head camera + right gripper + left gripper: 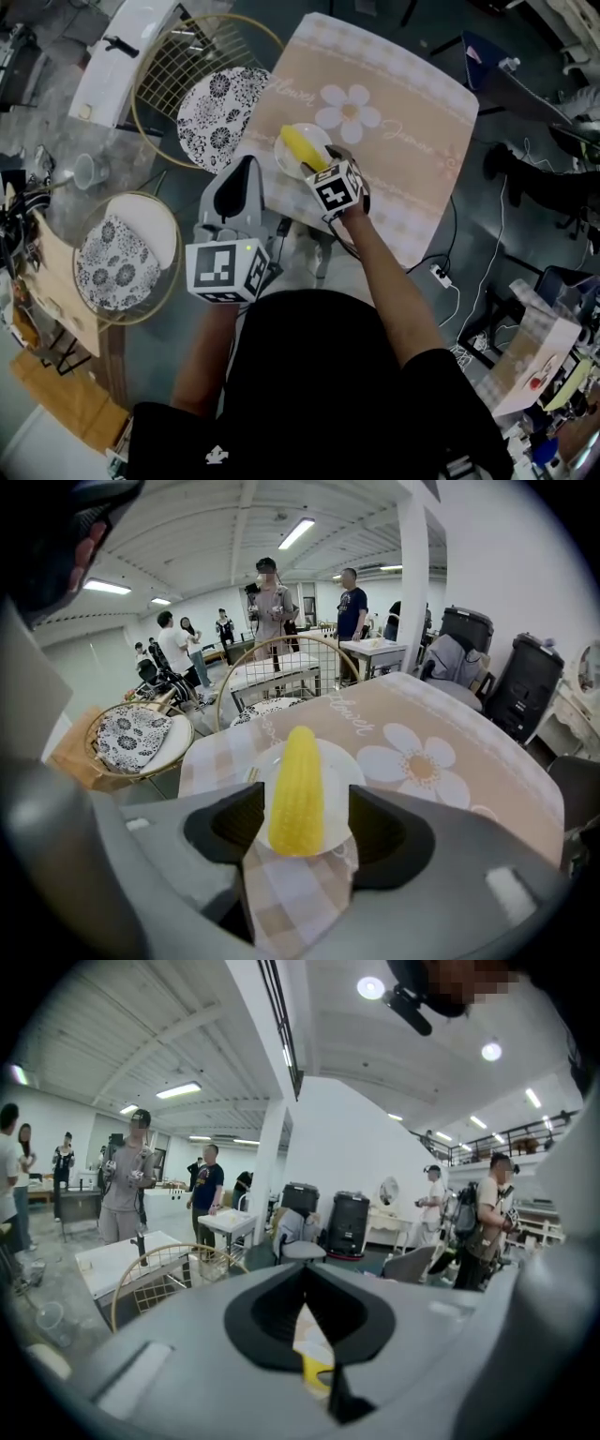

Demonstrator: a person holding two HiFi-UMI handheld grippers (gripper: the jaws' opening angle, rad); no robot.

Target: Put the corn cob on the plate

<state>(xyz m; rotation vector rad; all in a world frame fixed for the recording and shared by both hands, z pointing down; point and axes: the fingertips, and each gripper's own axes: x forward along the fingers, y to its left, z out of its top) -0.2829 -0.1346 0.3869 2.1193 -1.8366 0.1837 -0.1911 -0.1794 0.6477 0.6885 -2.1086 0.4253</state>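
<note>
Desk (417, 246) draped in a beige tablecloth (412, 112), printed with white flowers and script and checked along the near border. Cloth flat and tidy, hanging over the desk's edges.

Noted close to the near edge a small white plate (285, 165), with the yellow corn cob (300, 147) lying lengthwise on it. Right gripper (317, 171) reached in over the plate from the person's side. Right jaws found apart, one on each side of the cob's near end, with a visible gap on at least one side and no clamping seen. Left gripper (247, 167) held just beside the plate at the desk's near corner, jaws together with nothing between them.

Left of the desk, two round wire-framed seats with black-and-white patterned cushions: the farther chair (223, 117) just beside the tablecloth, the nearer chair (120, 261) well apart from it. Floor (487, 216) dark grey, with cables trailing to a white power strip (441, 274) on the right.

Beyond, an open hall: white ceiling with strip lights (300, 532), a white pillar (412, 574), and several people (272, 602) standing in the background.
</note>
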